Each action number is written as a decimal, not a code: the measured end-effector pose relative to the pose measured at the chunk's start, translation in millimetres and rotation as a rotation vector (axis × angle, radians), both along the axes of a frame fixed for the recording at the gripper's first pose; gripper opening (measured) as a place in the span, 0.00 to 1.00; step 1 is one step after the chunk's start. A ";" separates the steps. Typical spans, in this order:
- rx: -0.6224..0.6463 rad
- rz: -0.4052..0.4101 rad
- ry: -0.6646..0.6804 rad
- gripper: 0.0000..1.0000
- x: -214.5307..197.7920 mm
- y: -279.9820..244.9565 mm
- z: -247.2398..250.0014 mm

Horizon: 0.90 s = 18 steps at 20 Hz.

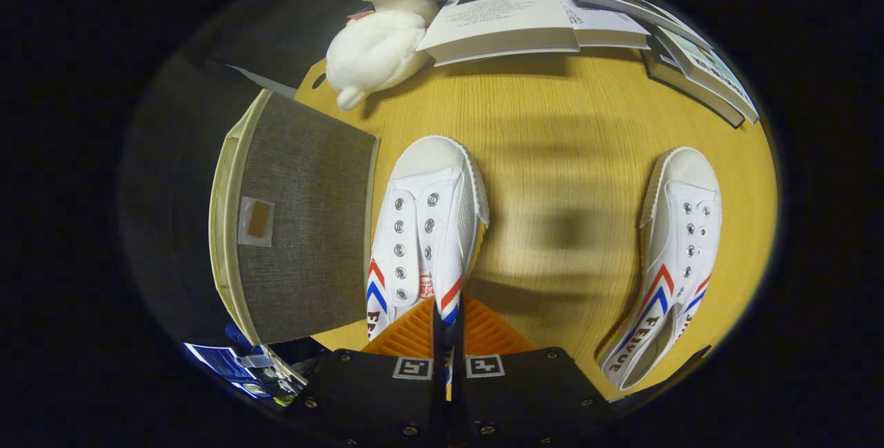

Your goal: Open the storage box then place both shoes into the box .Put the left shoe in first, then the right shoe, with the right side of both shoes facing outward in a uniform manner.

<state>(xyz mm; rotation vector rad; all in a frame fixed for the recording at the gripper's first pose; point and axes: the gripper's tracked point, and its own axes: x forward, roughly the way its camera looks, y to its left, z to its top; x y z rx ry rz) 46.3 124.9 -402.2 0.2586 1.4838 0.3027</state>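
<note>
My tongs point(448, 337) clenched on left shoe point(423, 227) side wall; thin pinch, may slip/twist en route to box point(304, 220).

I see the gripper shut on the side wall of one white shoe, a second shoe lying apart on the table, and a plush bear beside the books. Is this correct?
One detail is wrong: the plush toy is a penguin, not a bear. The gripper view shows it beside the books. The rest holds: the gripper is shut on the side wall of one white shoe, and the second shoe lies apart on the table.
</note>
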 end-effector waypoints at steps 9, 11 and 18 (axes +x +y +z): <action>0.020 0.042 -0.079 0.03 11.7 22.2 101.6; 0.028 0.068 -0.102 0.03 16.7 35.0 121.4; 0.069 0.162 -0.143 0.03 31.2 90.0 158.9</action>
